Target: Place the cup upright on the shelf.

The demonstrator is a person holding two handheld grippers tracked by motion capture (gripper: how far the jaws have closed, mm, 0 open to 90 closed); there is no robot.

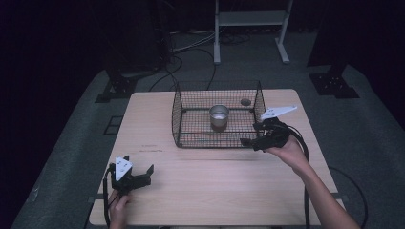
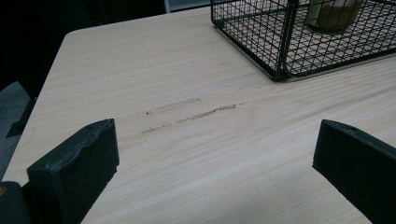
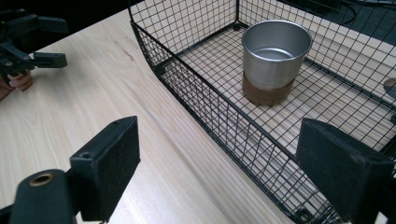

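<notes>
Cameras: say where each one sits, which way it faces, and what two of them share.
High view: above the near edge, looking forward and down on the table; both forearms and claws show.
Left gripper view: rides the left claw, facing the wire basket corner; open jaws rise below.
Right gripper view: rides the right claw beside the basket, facing the metal cup; open jaws.
All share the cup inside the basket.

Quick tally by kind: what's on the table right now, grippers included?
Wire basket: 1
Metal cup, on a brown base in the basket: 1
Grippers: 2, left gripper and right gripper, both open
Total: 4
</notes>
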